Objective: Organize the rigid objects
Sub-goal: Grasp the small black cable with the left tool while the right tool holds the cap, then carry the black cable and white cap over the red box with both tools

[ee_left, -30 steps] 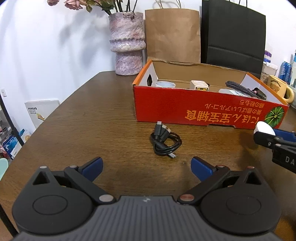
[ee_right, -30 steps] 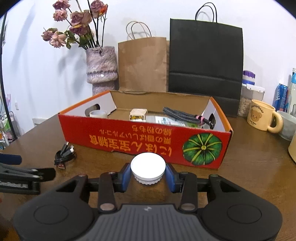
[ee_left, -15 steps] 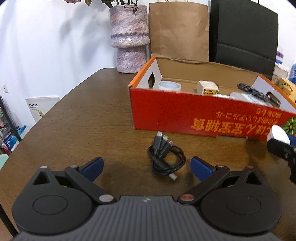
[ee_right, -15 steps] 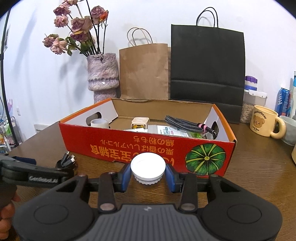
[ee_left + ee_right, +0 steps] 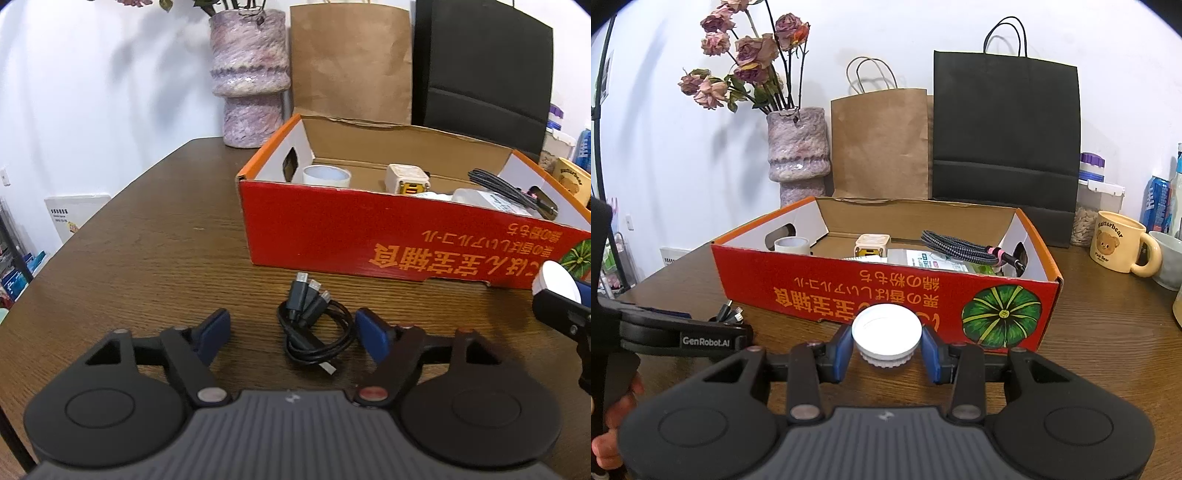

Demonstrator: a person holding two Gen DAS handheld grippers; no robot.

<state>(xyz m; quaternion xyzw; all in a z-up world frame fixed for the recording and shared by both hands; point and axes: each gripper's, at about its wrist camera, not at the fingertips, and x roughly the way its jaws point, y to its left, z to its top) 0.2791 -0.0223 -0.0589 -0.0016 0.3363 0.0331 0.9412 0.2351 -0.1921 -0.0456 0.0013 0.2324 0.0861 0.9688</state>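
Dark wood table (image 5: 155, 251): red box (image 5: 369, 236) set mid-table, black cable (image 5: 314, 328) coiled just in front; vase (image 5: 251, 74), 2 bags at back, mug (image 5: 1119, 242) at right.

Both wrist views low over table (image 5: 147, 240), facing red box (image 5: 871, 284) nearby, shared from left and right.

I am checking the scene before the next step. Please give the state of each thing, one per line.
Left tool: open, around the cable.
Right tool: shut on the lid.
Cable: coiled, on the table.
Box: open, holding items.
Mug: upright.
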